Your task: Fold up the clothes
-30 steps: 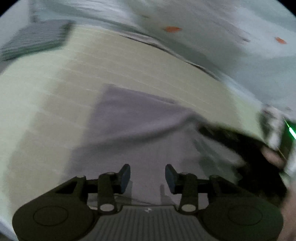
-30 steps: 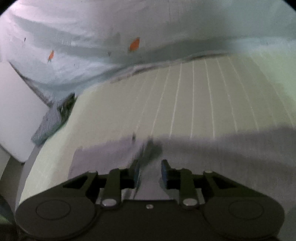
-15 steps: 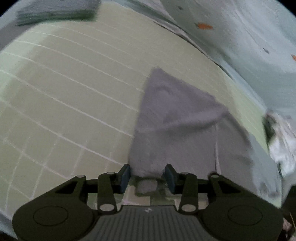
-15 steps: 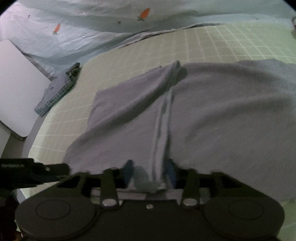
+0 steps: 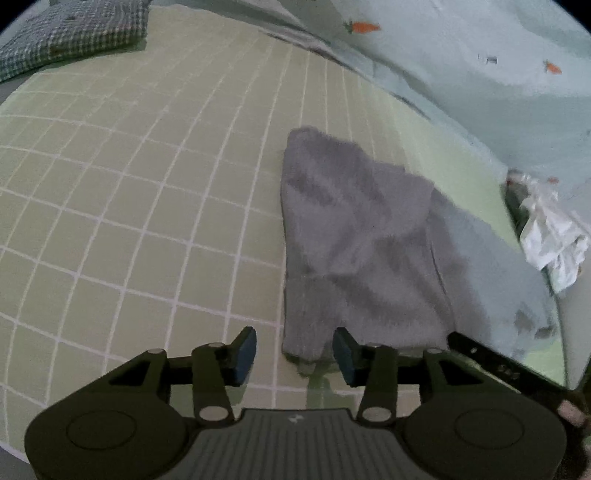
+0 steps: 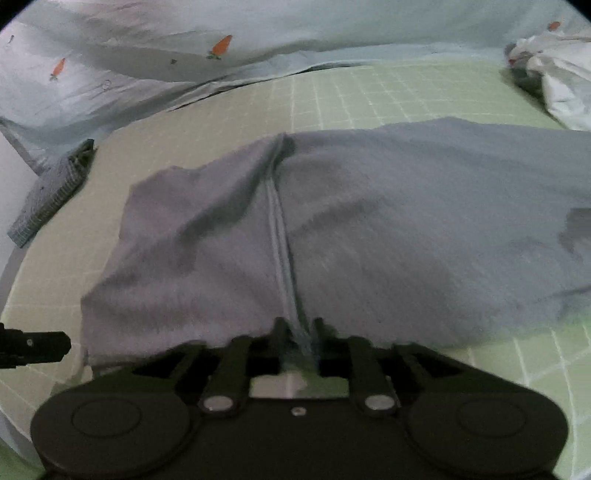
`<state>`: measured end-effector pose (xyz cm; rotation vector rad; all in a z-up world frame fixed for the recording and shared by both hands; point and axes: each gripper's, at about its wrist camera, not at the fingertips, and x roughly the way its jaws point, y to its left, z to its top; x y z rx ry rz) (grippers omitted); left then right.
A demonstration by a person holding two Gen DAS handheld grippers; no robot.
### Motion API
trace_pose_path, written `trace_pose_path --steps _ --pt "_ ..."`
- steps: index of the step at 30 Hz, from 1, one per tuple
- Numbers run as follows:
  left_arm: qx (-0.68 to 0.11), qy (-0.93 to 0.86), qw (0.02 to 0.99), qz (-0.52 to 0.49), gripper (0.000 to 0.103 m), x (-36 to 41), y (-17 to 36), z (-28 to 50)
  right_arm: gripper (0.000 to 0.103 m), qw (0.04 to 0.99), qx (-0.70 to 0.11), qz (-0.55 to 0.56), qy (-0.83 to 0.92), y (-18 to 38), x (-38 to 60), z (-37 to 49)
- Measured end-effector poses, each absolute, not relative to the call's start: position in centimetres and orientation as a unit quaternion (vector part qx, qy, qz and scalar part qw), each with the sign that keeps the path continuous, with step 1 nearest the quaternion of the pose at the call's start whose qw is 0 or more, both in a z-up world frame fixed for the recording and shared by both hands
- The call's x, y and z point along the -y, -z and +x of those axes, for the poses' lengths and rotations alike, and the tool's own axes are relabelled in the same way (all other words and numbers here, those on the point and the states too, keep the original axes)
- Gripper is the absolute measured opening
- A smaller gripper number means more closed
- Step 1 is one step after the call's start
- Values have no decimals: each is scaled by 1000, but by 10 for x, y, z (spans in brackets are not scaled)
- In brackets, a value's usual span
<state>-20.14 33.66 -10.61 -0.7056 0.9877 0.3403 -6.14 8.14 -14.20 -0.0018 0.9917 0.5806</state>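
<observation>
Grey garment [image 5: 362, 236] spread on the green checked mat [image 5: 147, 184].
Left wrist view: left gripper [image 5: 293, 349] released, jaws just widened, garment corner lying untouched between them. Right wrist view: right gripper [image 6: 297, 341] just reopened, seam between its jaws; whether gripped cannot be told.

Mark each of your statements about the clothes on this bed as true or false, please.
1. The grey garment lies on the green grid mat. True.
2. The checked cloth lies on top of the grey garment. False: it lies apart from it, at the far edge of the mat.
3. The pale blue sheet behind the mat bears a carrot print. True.
4. The white cloth is folded flat. False: it is a crumpled heap beside the garment.
</observation>
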Motion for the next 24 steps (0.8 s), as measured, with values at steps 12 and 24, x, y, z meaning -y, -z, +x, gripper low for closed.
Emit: trace_pose_path --steps 12,24 --pt "-485 -145 827 -244 81 -279 98 -146 88 857 -486 85 -147 154 36 -49" --pt "-520 -215 808 -176 85 -217 122 -51 101 888 -419 186 -40 180 204 56"
